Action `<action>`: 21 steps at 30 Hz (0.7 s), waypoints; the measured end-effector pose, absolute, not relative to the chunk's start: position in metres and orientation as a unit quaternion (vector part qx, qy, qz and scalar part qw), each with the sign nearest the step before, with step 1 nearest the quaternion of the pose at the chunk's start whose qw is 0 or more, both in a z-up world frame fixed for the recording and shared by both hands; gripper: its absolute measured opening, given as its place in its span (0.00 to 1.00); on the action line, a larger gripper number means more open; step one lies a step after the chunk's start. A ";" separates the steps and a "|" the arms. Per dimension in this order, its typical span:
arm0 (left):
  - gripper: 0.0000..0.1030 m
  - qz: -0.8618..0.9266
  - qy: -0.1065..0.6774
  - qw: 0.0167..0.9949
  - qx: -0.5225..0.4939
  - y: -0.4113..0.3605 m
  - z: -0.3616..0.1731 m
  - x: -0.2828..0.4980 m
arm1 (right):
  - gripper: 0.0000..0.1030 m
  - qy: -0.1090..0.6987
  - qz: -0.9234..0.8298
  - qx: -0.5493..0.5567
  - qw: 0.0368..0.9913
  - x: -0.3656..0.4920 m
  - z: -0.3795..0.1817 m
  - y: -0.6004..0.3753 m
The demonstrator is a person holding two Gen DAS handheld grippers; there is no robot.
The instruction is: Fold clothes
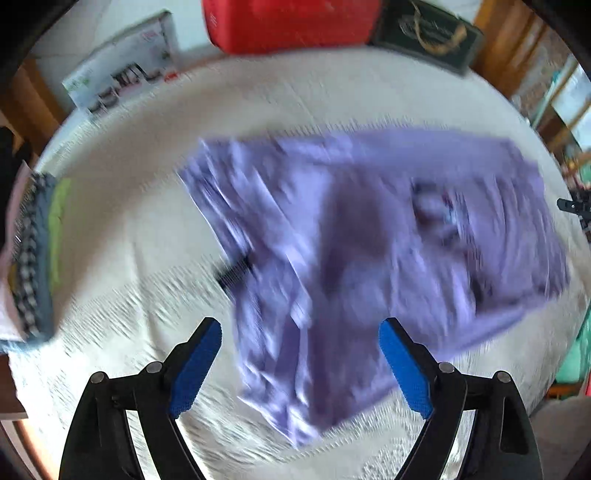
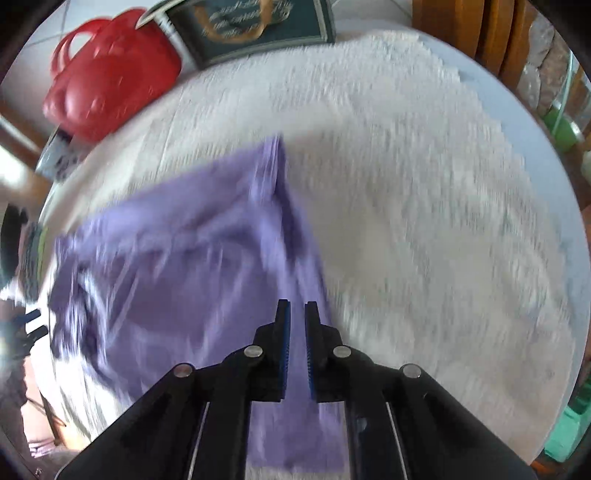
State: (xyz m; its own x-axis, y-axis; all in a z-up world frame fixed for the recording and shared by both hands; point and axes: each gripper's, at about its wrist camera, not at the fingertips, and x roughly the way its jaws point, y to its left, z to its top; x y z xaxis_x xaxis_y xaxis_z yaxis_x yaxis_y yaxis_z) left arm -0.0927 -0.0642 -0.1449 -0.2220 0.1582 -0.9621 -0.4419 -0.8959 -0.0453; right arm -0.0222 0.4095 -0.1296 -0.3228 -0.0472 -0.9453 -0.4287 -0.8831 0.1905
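L gripper [image 1: 300, 326]: fingers spread wide, blue pads facing each other, nothing between them; hovers over the near part of the garment.
R gripper [image 2: 297, 308]: fingers nearly pressed together, thin slit left; purple cloth shows thru the slit & under them. Can't tell if cloth is actually pinched — blur.
Purple garment [image 1: 369, 258]: lilac, crumpled, lies spread on the white cover, approx centre of L view; one end trails toward the L fingers. In R view it runs from below the fingers out to the left, w/ a corner pointing away. Dark print or patch on it, too blurred to read.
White cover [image 1: 129, 240]: textured cloth over a round tabletop, garment on top.
Folded stack [image 1: 37, 251]: checked, blue & green pieces at the tabletop's left edge, well apart from the garment.
Red bag [image 2: 110, 74]: far edge, w/ handles.
Dark green box [image 1: 424, 33]: just beside the red bag, gold lettering, unreadable.
White carton [image 1: 125, 70]: far left edge.
Both views: heavy motion blur.
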 end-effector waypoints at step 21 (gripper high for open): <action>0.10 0.789 0.099 0.195 -0.574 -0.038 -0.166 -0.052 | 0.67 0.055 0.788 -0.610 0.056 0.055 -0.149 0.323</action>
State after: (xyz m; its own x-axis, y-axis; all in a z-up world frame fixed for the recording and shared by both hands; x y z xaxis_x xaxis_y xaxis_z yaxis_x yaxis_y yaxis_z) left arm -0.0519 -0.0383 -0.1661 -0.2638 0.1944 -0.9448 -0.4217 -0.9042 -0.0683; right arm 0.0548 0.3228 -0.1491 -0.2484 0.0211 -0.9684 -0.1556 -0.9877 0.0184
